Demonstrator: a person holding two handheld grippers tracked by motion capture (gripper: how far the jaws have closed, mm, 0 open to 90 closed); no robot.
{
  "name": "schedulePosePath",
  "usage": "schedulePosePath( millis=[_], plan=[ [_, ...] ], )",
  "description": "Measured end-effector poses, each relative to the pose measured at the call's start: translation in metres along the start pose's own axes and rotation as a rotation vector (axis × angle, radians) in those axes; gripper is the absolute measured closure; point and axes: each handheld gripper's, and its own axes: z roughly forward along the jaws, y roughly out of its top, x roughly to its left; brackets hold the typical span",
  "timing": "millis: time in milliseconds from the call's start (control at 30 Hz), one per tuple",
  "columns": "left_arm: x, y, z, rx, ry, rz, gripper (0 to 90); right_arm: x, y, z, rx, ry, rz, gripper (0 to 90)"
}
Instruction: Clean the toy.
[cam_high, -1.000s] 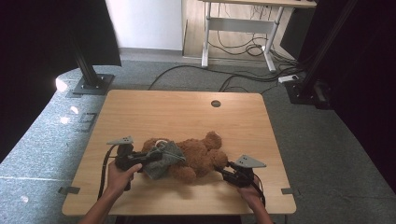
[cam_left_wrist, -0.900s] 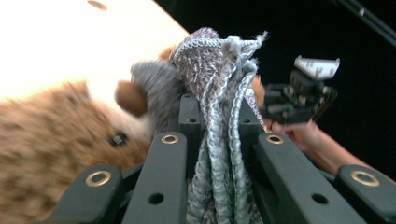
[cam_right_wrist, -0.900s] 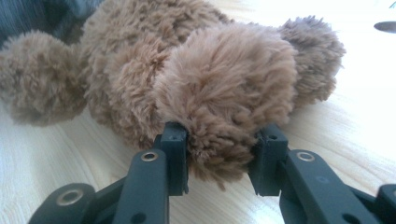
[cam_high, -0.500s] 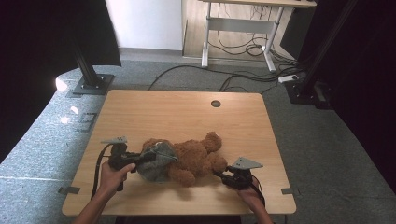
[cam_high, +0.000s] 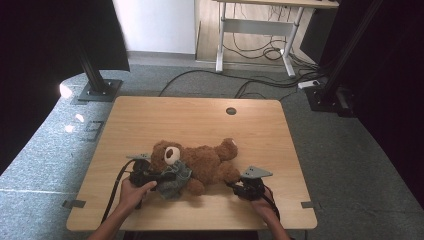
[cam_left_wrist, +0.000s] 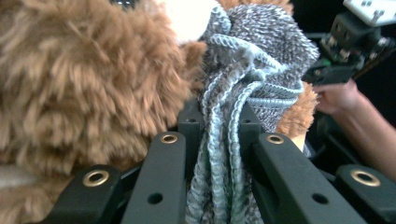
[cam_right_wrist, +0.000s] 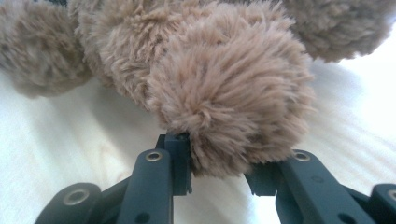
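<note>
High view: teddy bear (cam_high: 200, 162) lies near table's (cam_high: 200, 117) front edge, btwn your grippers; far half of top bare. Left gripper (cam_high: 142, 172) at grey knit garment (cam_high: 172, 181), right gripper (cam_high: 245, 187) at bear's foot.
Left gripper view: your jaws clenched on garment (cam_left_wrist: 233, 140).
Right gripper view: jaws just been closing, foot (cam_right_wrist: 233, 107) squeezed btwn pads, wood bare either side.

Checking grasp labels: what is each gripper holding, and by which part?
The left gripper is shut on the grey knit garment, pinching its bunched ribbed edge. The right gripper is closing around a foot of the teddy bear.
</note>
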Motion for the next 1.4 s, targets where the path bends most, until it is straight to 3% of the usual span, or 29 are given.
schedulePosePath(
  millis=[300,500,600,700,833,900,1067,1267,1367,1400],
  plan=[
    [-0.001,0.013,0.007,-0.011,0.012,0.013,77.7,-0.013,0.004,0.003,-0.025,-0.04,0.031,65.9],
    [-0.009,0.007,-0.014,-0.027,0.038,0.056,77.7,-0.014,0.001,0.0,-0.053,-0.026,0.04,57.9],
    [-0.011,-0.003,-0.035,-0.029,0.067,0.072,77.7,-0.014,0.0,-0.002,-0.053,-0.025,0.039,56.9],
    [-0.006,-0.019,-0.062,-0.041,0.104,0.062,77.7,-0.013,-0.001,-0.001,-0.048,-0.028,0.033,56.6],
    [0.008,-0.036,-0.094,-0.076,0.183,0.02,77.6,-0.014,-0.001,-0.001,-0.042,-0.031,0.033,55.5],
    [0.016,-0.041,-0.105,-0.086,0.242,0.01,77.5,-0.014,-0.002,-0.001,-0.041,-0.032,0.033,55.3],
    [0.031,-0.048,-0.114,-0.069,0.294,-0.026,76.9,-0.015,-0.002,0.0,-0.036,-0.035,0.036,54.5],
    [0.031,-0.05,-0.12,-0.058,0.371,-0.017,76.0,-0.016,-0.003,0.0,-0.035,-0.037,0.04,53.9],
    [0.034,-0.052,-0.125,-0.053,0.374,-0.033,75.2,-0.017,-0.004,0.0,-0.033,-0.035,0.043,53.5],
    [0.036,-0.052,-0.125,-0.031,0.366,-0.038,73.3,-0.017,-0.004,0.0,-0.033,-0.035,0.043,53.4]
  ],
)
